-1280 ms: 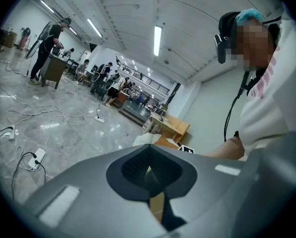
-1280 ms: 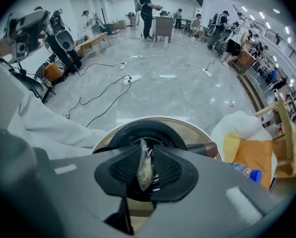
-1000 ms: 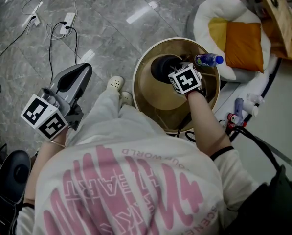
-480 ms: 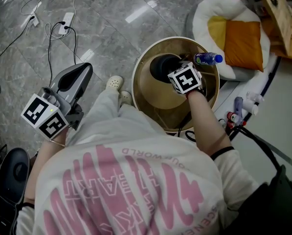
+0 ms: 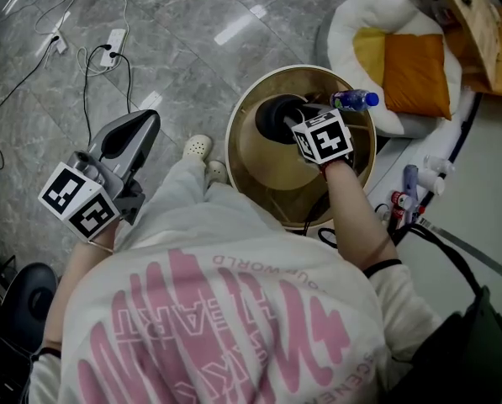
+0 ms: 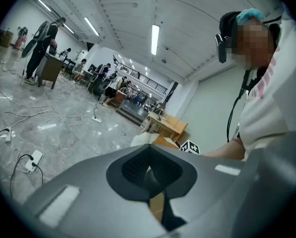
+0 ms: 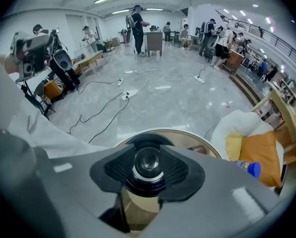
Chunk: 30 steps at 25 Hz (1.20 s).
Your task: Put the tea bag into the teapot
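A black teapot (image 5: 277,116) stands on a round tan table (image 5: 267,171). My right gripper (image 5: 299,120) hovers right over it, its marker cube covering part of the pot. In the right gripper view the teapot's lid with a shiny ring (image 7: 148,165) shows between the two pads, which stand on either side of it; the right gripper (image 7: 148,161) is opening and grips nothing. My left gripper (image 5: 140,126) is held out over the floor at the left, away from the table, and in its own view this gripper (image 6: 148,174) is shut, pads together. No tea bag is visible.
A water bottle with a blue cap (image 5: 352,100) lies at the table's far right rim. A white cushion with an orange pillow (image 5: 414,66) sits beyond it. Power strips and cables (image 5: 112,45) trail over the grey floor at the left. People stand far off in the hall.
The right gripper's marker cube has shifted slightly right and toward me, so more of the teapot shows. The left gripper has stayed where it was.
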Motion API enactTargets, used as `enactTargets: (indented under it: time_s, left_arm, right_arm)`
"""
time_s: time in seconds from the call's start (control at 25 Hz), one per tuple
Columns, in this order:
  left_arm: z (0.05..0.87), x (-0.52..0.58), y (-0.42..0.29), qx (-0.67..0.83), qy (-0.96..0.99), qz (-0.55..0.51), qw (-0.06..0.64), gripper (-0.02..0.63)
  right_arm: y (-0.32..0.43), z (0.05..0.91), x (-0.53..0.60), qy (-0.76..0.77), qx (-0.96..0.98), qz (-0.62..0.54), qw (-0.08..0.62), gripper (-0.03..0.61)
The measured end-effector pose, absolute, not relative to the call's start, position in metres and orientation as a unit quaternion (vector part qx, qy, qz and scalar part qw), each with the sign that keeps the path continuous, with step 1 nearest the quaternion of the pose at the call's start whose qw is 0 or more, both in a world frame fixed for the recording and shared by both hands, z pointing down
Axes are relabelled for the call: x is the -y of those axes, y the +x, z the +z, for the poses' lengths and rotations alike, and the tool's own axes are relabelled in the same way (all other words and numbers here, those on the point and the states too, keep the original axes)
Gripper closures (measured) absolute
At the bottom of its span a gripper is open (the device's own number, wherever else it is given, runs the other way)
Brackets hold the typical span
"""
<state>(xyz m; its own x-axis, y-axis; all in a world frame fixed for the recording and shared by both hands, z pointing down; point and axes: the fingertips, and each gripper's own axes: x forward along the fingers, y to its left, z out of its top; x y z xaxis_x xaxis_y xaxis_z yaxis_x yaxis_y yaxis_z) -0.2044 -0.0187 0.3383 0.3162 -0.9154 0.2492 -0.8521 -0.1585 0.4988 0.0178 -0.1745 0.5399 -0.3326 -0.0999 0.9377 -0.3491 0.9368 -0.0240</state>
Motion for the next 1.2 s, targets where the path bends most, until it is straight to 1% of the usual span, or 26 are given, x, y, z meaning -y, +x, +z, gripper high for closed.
enactTargets:
  time_s: [0.16,0.28,0.4,0.64,0.88,1.0,1.08,1.2]
  left_arm:
    - [0.33,0.023,-0.194,0.574,0.768,-0.052,0.28,0.6]
    - [0.324,0.025,-0.187,0.568,0.774,-0.049,0.275,0.6]
    - [0.319,0.025,-0.182,0.563,0.779,-0.046,0.271,0.6]
    - [0.306,0.018,-0.158,0.545,0.798,-0.042,0.256,0.6]
    - [0.291,0.018,-0.134,0.52,0.819,-0.039,0.241,0.6]
    - [0.28,0.017,-0.122,0.498,0.833,-0.04,0.238,0.6]
    - [0.27,0.019,-0.116,0.48,0.843,-0.049,0.238,0.6]
    - [0.26,0.019,-0.107,0.45,0.859,-0.056,0.238,0.6]
  right_arm:
    - [0.014,0.52,0.173,0.151,0.826,0.127,0.528,0.465]
    - [0.013,0.505,0.169,0.157,0.838,0.141,0.503,0.49]
    - [0.013,0.491,0.166,0.166,0.849,0.153,0.477,0.533]
    - [0.025,0.465,0.15,0.181,0.869,0.172,0.427,0.569]
    - [0.041,0.443,0.134,0.199,0.876,0.206,0.387,0.571]
    - [0.044,0.42,0.115,0.2,0.886,0.221,0.356,0.571]
    - [0.041,0.397,0.103,0.202,0.897,0.23,0.318,0.572]
    - [0.033,0.357,0.085,0.202,0.917,0.251,0.236,0.572]
